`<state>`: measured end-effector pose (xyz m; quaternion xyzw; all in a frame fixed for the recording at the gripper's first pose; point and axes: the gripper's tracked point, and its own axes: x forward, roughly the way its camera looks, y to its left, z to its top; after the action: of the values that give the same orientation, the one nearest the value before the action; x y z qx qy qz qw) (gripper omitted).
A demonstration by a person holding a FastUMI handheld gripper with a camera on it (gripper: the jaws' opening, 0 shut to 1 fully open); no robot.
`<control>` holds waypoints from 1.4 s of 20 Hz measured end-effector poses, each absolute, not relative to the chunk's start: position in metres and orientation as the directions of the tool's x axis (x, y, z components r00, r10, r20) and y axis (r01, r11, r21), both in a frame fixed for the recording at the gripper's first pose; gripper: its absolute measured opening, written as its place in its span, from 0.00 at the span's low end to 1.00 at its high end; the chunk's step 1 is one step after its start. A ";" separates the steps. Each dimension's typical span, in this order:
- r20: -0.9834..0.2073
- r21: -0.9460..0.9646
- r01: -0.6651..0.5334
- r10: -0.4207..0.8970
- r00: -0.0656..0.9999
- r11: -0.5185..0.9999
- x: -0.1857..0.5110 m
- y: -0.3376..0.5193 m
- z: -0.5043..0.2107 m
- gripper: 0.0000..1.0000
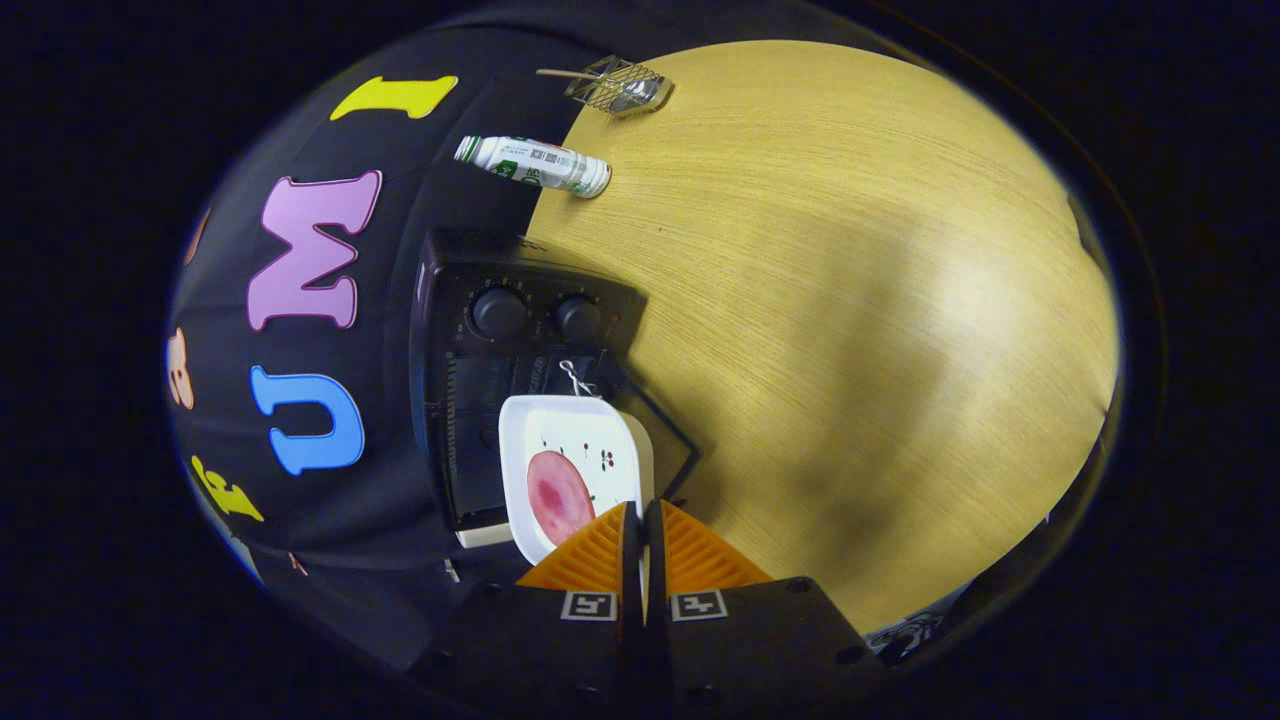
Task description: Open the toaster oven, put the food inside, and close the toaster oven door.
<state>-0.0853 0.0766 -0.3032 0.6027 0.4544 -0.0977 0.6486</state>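
Observation:
A black toaster oven [500, 310] with two knobs stands on the wooden table [850, 300] against the booth wall, its glass door [672, 440] folded open onto the tabletop. My gripper [641, 512] is shut on the rim of a white square plate [580, 435], both fingers pinching its near edge. On the plate lies a round pink slice of food [558, 495]. The plate hangs just ahead of the fingers, in front of the oven's open mouth and over the door. How far its far edge reaches into the oven cannot be told.
A white plastic bottle [535, 165] with a green label stands on the table beyond the oven. Farther off, near the table's far edge, sits a small wire metal rack [618, 87]. The tabletop stretches wide on the side away from the wall.

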 end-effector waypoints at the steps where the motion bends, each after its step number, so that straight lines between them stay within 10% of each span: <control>1: -0.708 0.690 0.689 0.409 0.576 0.224 -0.077 0.087 -0.304 0.05; 15: -0.772 0.603 0.792 0.182 0.609 -0.095 0.025 0.172 -0.336 0.05; 28: -0.723 0.658 0.747 0.201 0.661 -0.095 0.048 0.184 -0.329 0.14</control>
<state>0.0482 0.1835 -0.3289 0.7016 0.3381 -0.2347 0.5817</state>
